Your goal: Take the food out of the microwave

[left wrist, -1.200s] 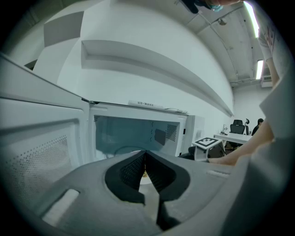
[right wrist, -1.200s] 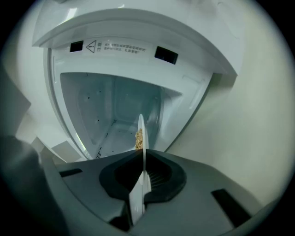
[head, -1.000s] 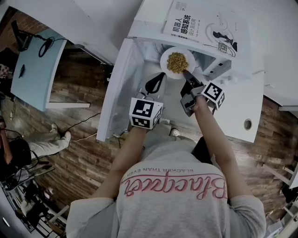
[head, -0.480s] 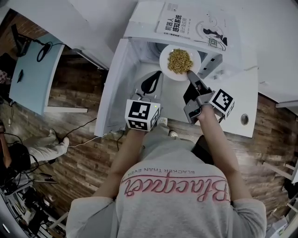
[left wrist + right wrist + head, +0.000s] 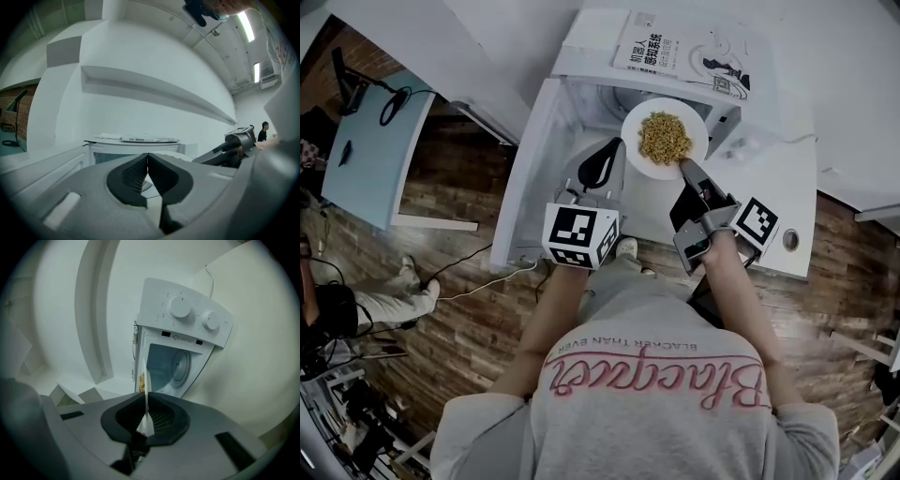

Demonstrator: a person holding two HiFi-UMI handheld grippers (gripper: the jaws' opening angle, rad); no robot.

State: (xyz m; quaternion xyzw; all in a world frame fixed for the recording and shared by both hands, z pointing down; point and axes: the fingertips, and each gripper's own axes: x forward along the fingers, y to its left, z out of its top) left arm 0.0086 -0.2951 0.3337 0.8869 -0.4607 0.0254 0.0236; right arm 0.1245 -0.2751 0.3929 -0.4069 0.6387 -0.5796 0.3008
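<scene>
A white plate (image 5: 695,130) of yellowish noodles (image 5: 663,137) hangs level in front of the open white microwave (image 5: 591,49). My right gripper (image 5: 682,166) is shut on the plate's near rim. The right gripper view shows the plate (image 5: 146,390) edge-on, pinched between the pads of the right gripper (image 5: 145,407), with the microwave's cavity and knobs (image 5: 180,308) behind. My left gripper (image 5: 611,150) is to the left of the plate, shut and holding nothing. In its own view the left gripper (image 5: 148,159) points at the microwave (image 5: 136,149).
The microwave door (image 5: 525,187) hangs open at the left. A book (image 5: 689,52) lies on top of the microwave. A white counter (image 5: 773,202) with a round hole (image 5: 791,240) is at the right. A pale blue desk (image 5: 370,141) stands far left; another person (image 5: 389,291) sits on the wooden floor.
Both grippers have drawn back from the microwave and risen. The plate, held by the right gripper, has come out of the cavity towards me.
</scene>
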